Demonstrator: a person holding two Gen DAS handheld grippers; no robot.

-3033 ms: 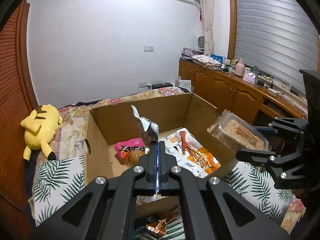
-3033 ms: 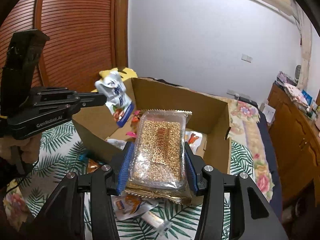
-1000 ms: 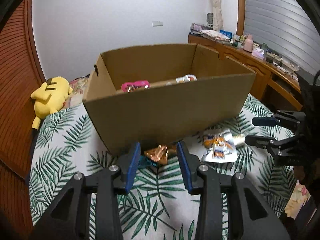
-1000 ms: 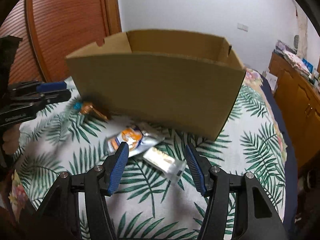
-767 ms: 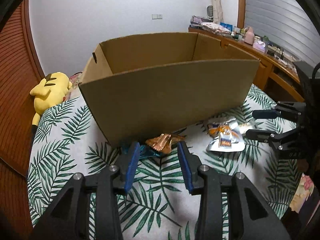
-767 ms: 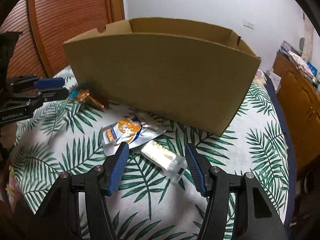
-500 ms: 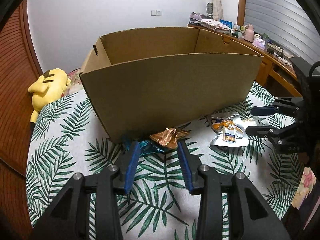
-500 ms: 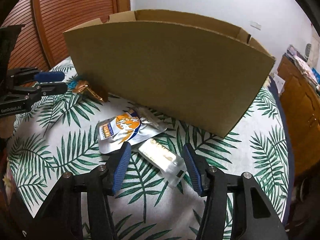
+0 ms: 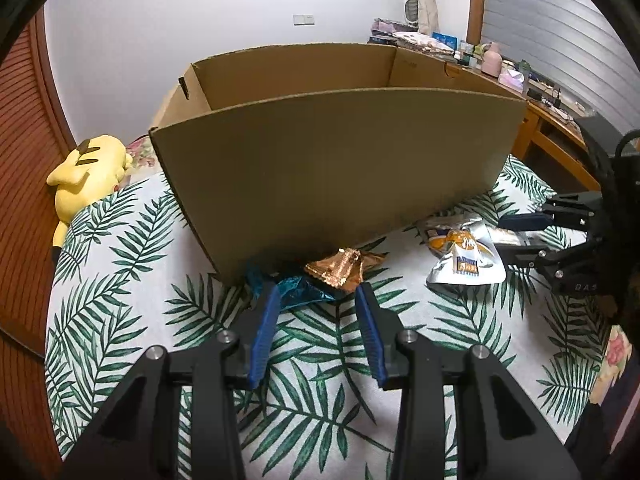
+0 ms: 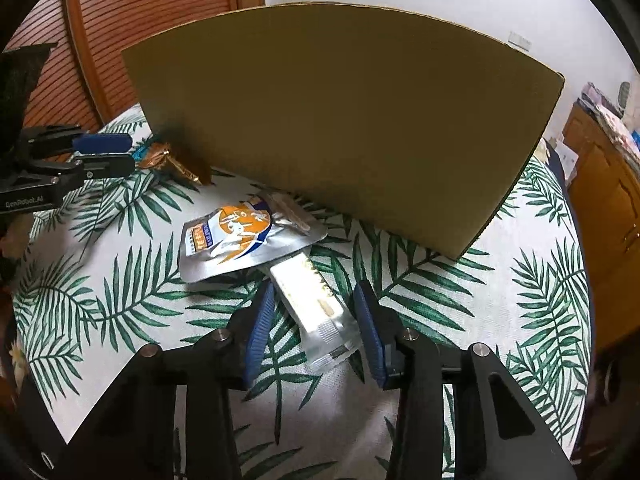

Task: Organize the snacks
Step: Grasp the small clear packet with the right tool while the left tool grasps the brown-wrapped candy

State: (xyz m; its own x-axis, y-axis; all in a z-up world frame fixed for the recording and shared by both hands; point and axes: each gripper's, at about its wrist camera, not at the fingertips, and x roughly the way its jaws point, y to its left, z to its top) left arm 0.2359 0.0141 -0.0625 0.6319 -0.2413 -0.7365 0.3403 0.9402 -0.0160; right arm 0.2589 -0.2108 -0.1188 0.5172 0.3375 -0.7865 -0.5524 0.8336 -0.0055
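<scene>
Now that both earlier packets are released into the cardboard box (image 9: 340, 160), each hand-held gripper has descended empty. White bar (image 10: 316, 304): on bedspread (image 10: 100, 280), between spread right hand-held gripper (image 10: 314, 312). Copper wrapper (image 9: 340, 268): just ahead of spread left hand-held gripper (image 9: 316, 312).
</scene>
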